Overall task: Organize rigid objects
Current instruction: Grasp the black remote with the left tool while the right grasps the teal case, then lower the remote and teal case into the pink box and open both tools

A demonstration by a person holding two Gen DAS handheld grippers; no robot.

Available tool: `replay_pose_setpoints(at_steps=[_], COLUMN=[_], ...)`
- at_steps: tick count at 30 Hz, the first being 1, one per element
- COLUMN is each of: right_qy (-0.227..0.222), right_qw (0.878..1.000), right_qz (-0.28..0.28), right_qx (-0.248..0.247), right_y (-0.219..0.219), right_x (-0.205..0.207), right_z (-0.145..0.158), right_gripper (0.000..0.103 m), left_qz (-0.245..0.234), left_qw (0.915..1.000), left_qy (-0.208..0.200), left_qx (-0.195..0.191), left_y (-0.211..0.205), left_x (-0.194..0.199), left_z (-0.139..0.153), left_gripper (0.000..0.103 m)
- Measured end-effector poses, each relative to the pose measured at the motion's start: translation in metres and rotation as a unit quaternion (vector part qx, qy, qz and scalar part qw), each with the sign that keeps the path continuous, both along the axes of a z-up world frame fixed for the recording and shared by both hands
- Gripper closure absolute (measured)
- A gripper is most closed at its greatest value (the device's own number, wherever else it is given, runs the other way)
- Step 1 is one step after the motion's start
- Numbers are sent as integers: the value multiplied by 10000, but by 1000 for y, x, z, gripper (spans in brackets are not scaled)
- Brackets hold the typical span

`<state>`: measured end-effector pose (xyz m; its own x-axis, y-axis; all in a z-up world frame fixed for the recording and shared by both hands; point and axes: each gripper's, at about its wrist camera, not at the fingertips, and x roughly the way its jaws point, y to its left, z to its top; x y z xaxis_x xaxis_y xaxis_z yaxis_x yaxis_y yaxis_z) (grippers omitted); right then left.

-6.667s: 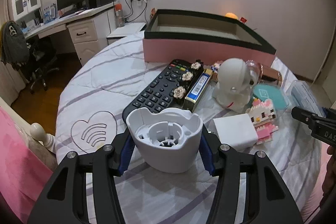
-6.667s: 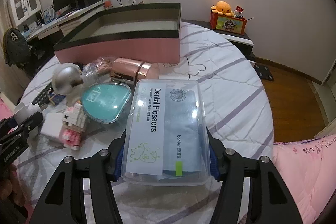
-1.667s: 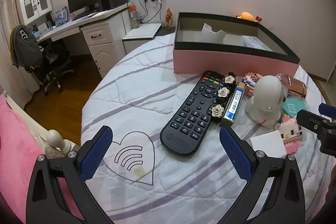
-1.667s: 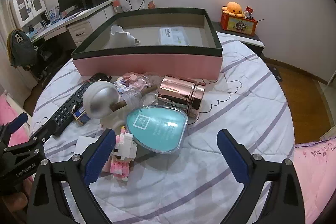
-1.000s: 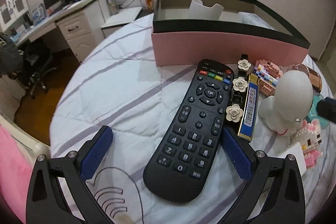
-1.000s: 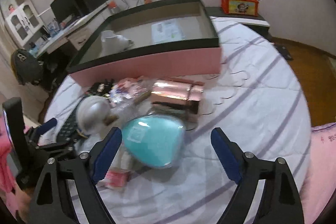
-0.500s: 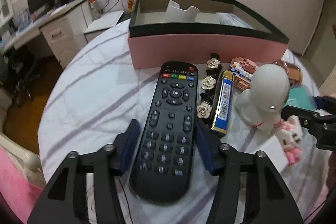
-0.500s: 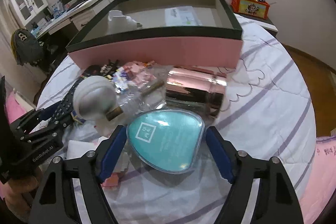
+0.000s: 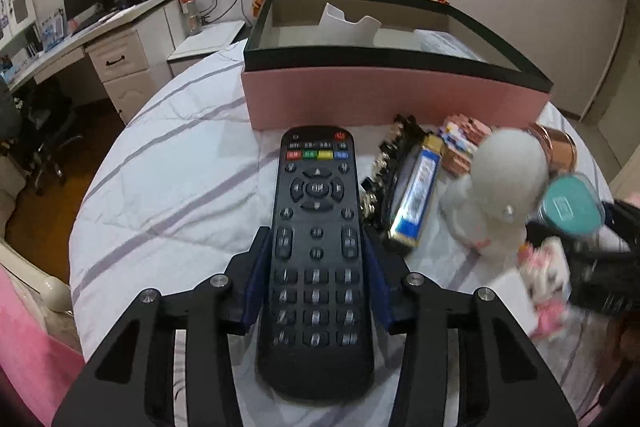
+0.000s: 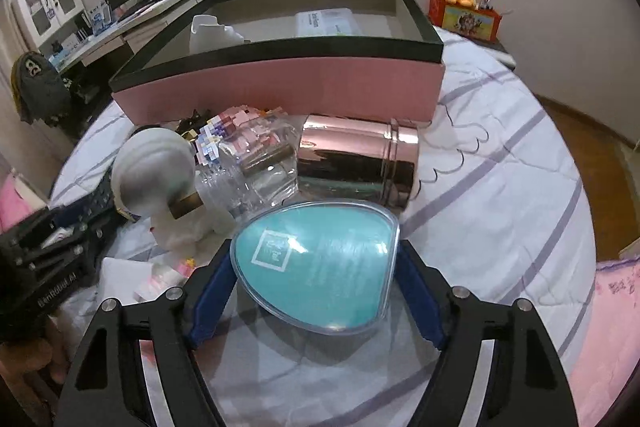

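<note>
The left gripper point(image 9: 318, 279) closes its jaws onto the remote point(image 9: 316, 251) lying between them; the right gripper point(image 10: 316, 291) closes round the teal case point(image 10: 320, 259). Both grasps look nearly set; next, likely lifting each into the box point(image 10: 280, 87) ahead

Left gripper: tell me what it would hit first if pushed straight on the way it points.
The left gripper, jaws closing on the black remote, points down at the striped bed cover. Pushed on, the remote would probably press into the cover first; the pink box lies farther ahead, though depth is unclear.
</note>
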<state>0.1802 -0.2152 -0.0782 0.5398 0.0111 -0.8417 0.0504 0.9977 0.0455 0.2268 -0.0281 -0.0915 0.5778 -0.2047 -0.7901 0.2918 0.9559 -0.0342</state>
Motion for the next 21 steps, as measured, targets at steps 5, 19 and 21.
replay_pose_setpoints(at_steps=[5,19,21], right_qy=[-168,-499,-549], right_qw=[9996,9983,9979], right_qz=[-40,149,166], right_qx=[227,267,306], right_y=[-10,-10,-10], right_x=[-10,-16,-16], right_z=[2,39,45], right_gripper=[28,28,28], left_qz=[18,331,347], left_qw=[9998,9981,9977], left_qy=[22,-277,-375], left_qx=[-220,-441,-443], left_y=[6,29,29], left_x=[-3,-25,-25], left_z=[0,35,44], left_gripper=[59,59,59])
